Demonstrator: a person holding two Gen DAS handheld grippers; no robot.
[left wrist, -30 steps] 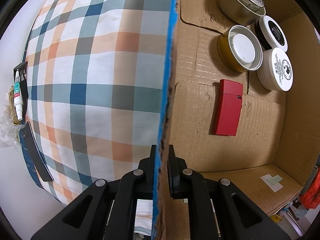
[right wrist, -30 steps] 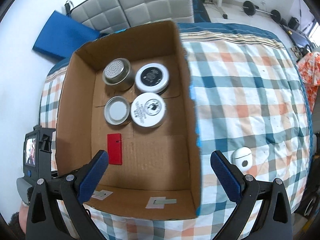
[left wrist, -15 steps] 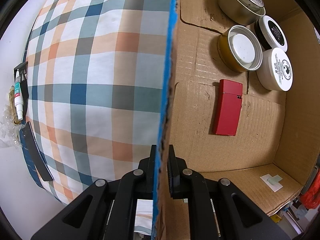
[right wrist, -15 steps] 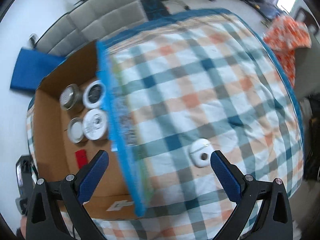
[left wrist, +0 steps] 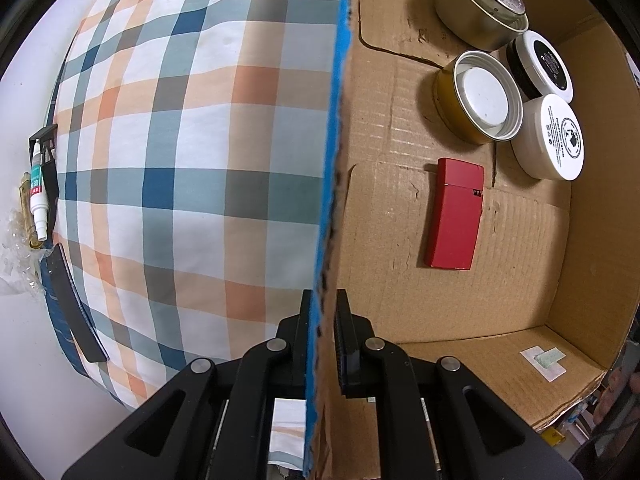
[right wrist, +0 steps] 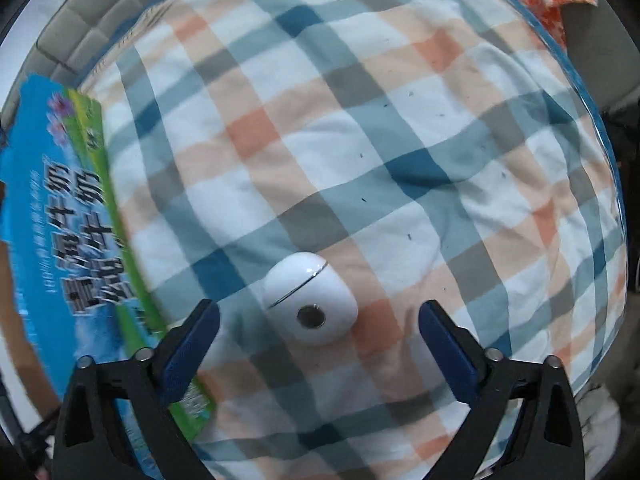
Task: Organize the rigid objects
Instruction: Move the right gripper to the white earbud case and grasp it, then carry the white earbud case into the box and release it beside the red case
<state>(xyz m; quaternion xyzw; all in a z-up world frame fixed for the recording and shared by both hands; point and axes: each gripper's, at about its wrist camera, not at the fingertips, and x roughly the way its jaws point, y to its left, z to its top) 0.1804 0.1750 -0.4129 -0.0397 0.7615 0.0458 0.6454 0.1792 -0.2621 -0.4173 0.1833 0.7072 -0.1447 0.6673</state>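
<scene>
Box wall clamped by the left gripper [left wrist: 322, 336]; white case framed by the right gripper [right wrist: 319, 322].

The wall of the box [left wrist: 460, 312] is pinched between the left jaws, with the checked sheet [left wrist: 192, 152] spread to its left. Inside the box, a red case [left wrist: 454, 213] is seen lying flat, with four round tins [left wrist: 486, 100] grouped beyond it in the far corner. In the right wrist view, the white case [right wrist: 310, 303] is seen lying on the sheet between the closing jaws, untouched by either pad, with the box's printed side at far left.
</scene>
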